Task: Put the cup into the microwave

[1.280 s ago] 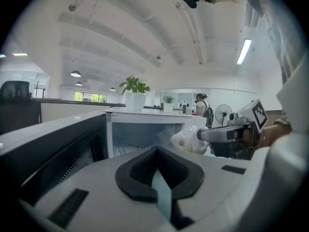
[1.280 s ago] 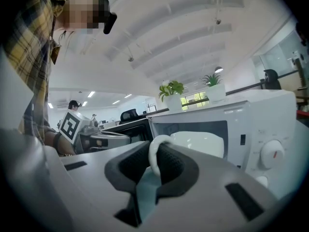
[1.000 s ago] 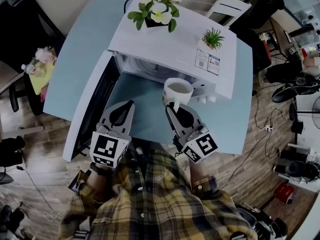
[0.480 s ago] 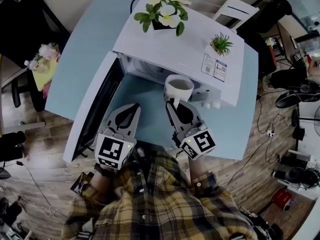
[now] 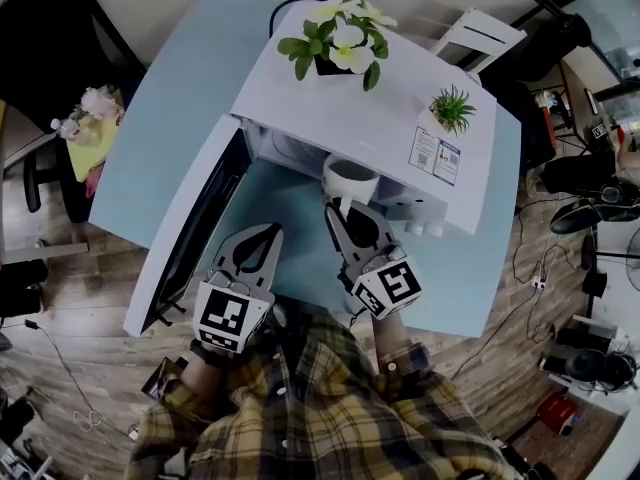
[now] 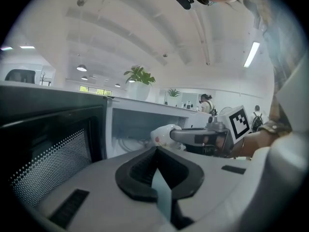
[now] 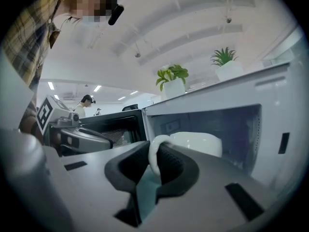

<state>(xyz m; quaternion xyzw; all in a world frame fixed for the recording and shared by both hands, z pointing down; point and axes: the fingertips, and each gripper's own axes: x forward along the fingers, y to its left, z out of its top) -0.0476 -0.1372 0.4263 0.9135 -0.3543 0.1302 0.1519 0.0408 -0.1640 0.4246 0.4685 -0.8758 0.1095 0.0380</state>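
A white cup [image 5: 352, 176] hangs at the mouth of the white microwave [image 5: 370, 98], its rim partly under the top's front edge. My right gripper [image 5: 340, 208] is shut on the cup's handle [image 7: 154, 153]; the cup body [image 7: 195, 143] stands just ahead of the pads, in front of the open cavity [image 7: 231, 124]. The microwave door [image 5: 190, 228] is swung open to the left. My left gripper [image 5: 265, 234] hovers over the blue table [image 5: 170, 118] between door and cup, shut and empty. From the left gripper view the cup [image 6: 161, 134] shows beyond the closed jaw tips [image 6: 155, 150].
A flower pot [image 5: 340, 38] and a small green plant [image 5: 452, 110] stand on top of the microwave. Its knobs [image 5: 425, 228] are right of the opening. A white chair [image 5: 480, 38] stands behind the table, and cables and gear lie on the floor at right.
My right gripper has carried the cup forward and slightly down, closer to the microwave opening. The left gripper has stayed about where it was.
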